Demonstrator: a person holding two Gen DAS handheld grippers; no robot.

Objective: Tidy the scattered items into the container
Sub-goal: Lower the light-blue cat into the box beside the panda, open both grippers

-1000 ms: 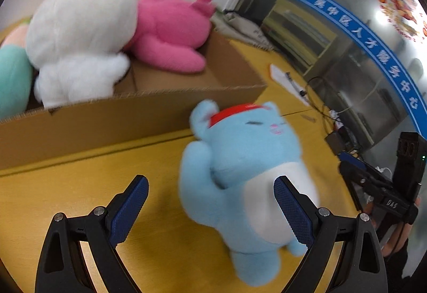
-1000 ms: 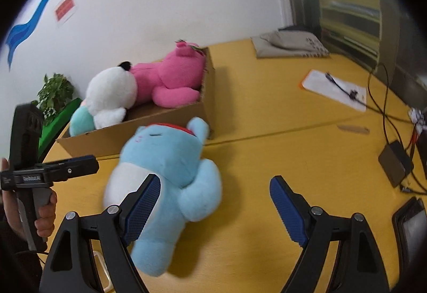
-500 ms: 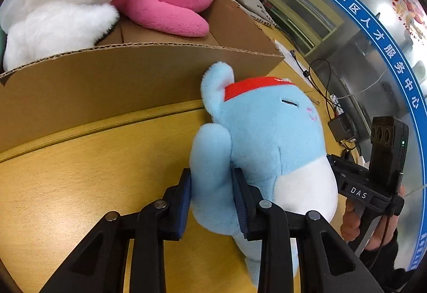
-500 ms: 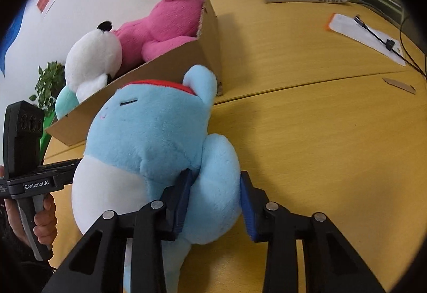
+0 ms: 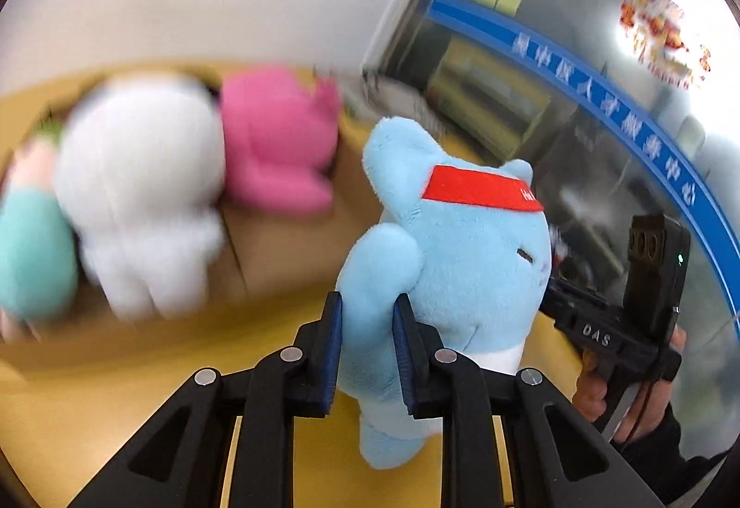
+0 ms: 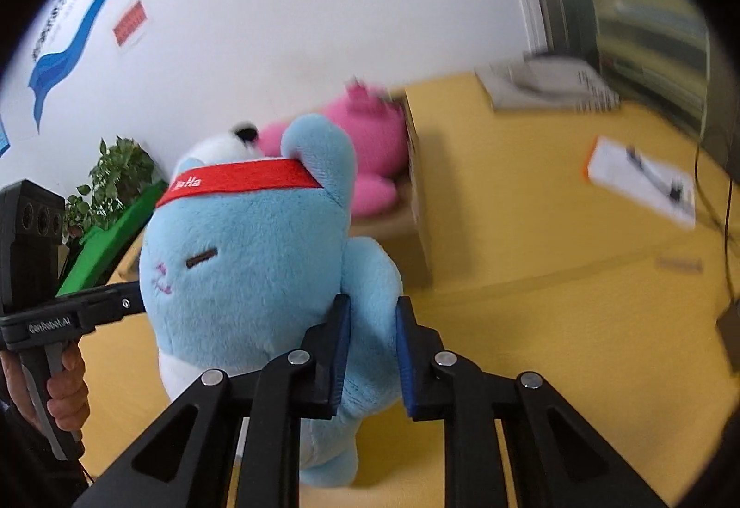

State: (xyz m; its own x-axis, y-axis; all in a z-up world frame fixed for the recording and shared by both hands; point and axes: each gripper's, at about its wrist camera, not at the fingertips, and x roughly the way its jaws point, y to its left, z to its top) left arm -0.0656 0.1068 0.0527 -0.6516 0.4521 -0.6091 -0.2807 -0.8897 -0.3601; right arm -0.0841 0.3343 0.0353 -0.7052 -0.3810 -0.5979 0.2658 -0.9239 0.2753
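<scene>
A light blue plush cat [image 5: 462, 258] with a red headband hangs upright above the yellow table, also in the right wrist view [image 6: 249, 267]. My left gripper [image 5: 367, 323] is shut on one of its arms. My right gripper [image 6: 370, 323] is shut on its other arm. The cardboard box [image 5: 273, 249] lies behind it, holding a white plush [image 5: 143, 193], a pink plush [image 5: 277, 143] and a teal plush [image 5: 32, 258]. The box's right wall shows in the right wrist view [image 6: 418, 203], with the pink plush [image 6: 370, 147] inside.
On the yellow table [image 6: 555, 323] lie a paper with a cable [image 6: 643, 180], folded grey cloth [image 6: 545, 87] at the back and a dark device [image 6: 730, 332] at the right edge. A potted plant [image 6: 115, 180] and a green object [image 6: 111, 240] stand at the left.
Both grippers have lifted the blue plush off the table and up to the height of the box's rim. The background blurs with the motion.
</scene>
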